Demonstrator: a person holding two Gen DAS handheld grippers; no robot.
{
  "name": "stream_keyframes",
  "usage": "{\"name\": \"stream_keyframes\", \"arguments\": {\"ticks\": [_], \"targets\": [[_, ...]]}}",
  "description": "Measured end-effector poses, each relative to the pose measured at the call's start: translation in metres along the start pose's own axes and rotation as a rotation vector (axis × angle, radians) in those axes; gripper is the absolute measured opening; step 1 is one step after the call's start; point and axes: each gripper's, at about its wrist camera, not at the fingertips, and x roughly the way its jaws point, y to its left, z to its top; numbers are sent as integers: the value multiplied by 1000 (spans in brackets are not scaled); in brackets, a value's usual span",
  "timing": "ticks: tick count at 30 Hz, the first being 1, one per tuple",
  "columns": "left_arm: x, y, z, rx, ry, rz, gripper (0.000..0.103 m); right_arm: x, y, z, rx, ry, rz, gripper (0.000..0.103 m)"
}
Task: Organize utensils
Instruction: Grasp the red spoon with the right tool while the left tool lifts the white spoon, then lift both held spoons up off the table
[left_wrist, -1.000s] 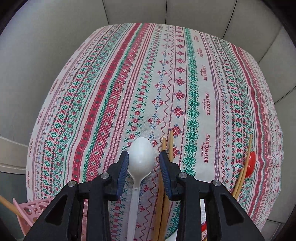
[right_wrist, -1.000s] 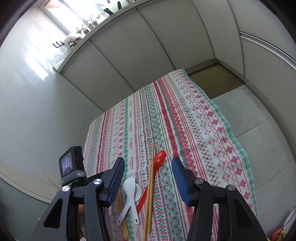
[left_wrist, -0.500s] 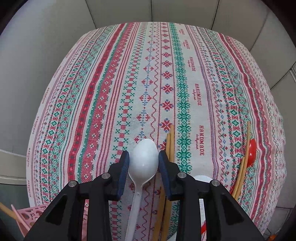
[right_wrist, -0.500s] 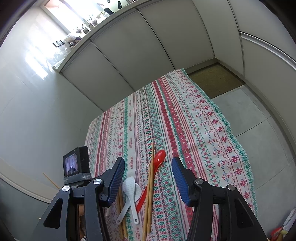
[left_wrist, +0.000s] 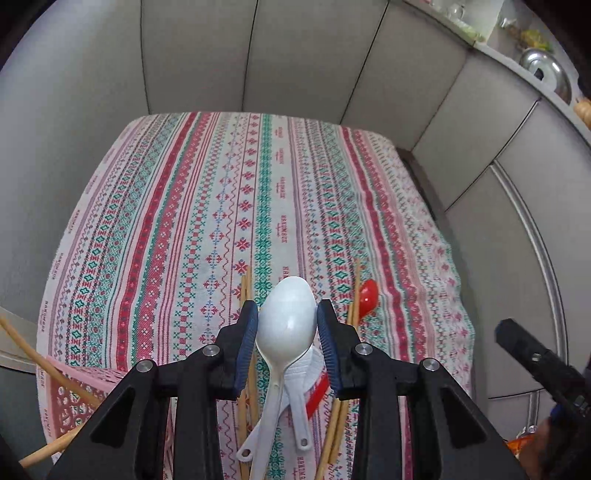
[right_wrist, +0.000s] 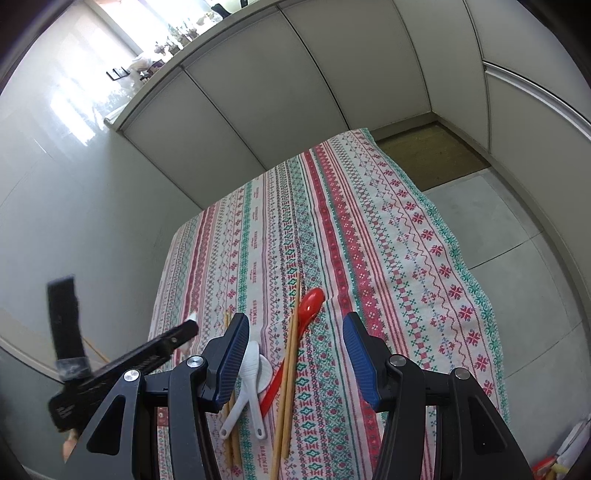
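Both grippers have black angular frames, silver screws and ribbed blue fingers (right_wrist: 231, 356).

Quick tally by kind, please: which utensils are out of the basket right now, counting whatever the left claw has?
White spoons: 3, one white spoon gripped in the left claw, two crossed on the tablecloth
Red spoon: 1
Chopsticks: 4, in two pairs
Total: 8

Patterned tablecloth (right_wrist: 388, 236) on table; on it white spoons (right_wrist: 248, 384), red spoon (right_wrist: 308, 306), chopsticks (right_wrist: 290, 373)
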Motion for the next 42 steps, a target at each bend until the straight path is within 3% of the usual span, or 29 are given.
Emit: {"name": "stream_keyframes", "arguments": {"ticks": [8,13,17,20,26,29,39,40,41,42], "targets": [[-74,19,-9,-25,-145,-102,35,25,10,-10,-37,85,14,54],[-115,43,-18,-52,-247,-122,35,42,7,-9,-34,98,-64,52],[-143,60,-24,-65,-318,-140,35,70,-13,-2,22,128,-159,35],[-158,69,-28,-71,-364,-157,35,94,-11,0,-5,156,-182,29],[-171,79,-32,-66,-392,-187,35,133,0,1,-29,203,-241,28],[-173,83,-32,-64,-391,-195,35,147,8,2,-40,231,-227,28],[-176,101,-33,-93,-394,-222,35,175,34,7,-139,253,-294,27],[-176,102,-33,-93,-397,-221,35,176,37,8,-152,252,-297,20],[-177,103,-33,-94,-399,-221,35,174,39,9,-162,246,-301,7],[-178,104,-32,-95,-401,-223,35,168,41,12,-165,227,-297,7]]}}
